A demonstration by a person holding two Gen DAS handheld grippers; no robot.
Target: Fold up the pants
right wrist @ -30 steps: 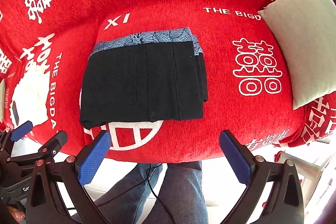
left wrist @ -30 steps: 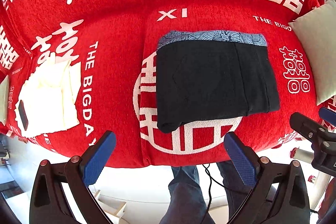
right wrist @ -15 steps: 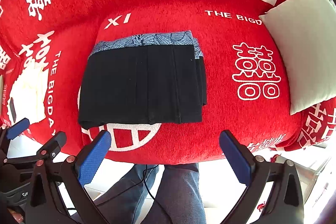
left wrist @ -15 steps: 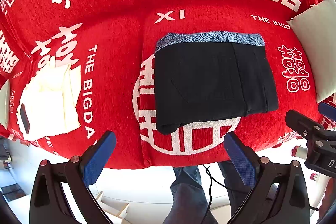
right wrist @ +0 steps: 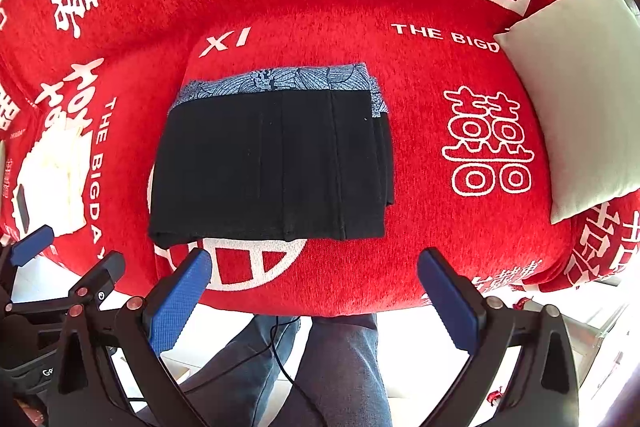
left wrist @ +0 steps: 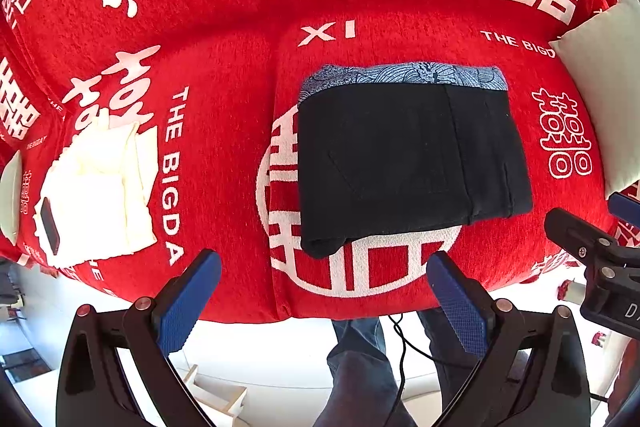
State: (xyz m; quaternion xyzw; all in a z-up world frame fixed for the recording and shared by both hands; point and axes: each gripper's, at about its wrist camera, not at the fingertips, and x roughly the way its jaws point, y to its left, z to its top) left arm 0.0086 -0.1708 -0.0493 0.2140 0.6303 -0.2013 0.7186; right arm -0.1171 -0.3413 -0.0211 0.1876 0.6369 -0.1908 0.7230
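One broad red sofa cover printed with white characters (left wrist: pixel 224 75) carried the black folded pants (left wrist: pixel 408 163), stacked on a blue patterned folded garment (left wrist: pixel 400 77). Folding looked finished; next would be setting the bundle aside. Left gripper (left wrist: pixel 324 267) and right gripper (right wrist: pixel 312 263) hung wide open, empty, just short of the pants.

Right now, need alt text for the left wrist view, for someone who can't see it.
Folded black pants lie on a red sofa cover printed with white characters, atop a blue patterned garment showing along their far edge. The left gripper hangs in front of the sofa edge, jaws wide open and empty. Cream folded cloth sits at left; a pale cushion at right.
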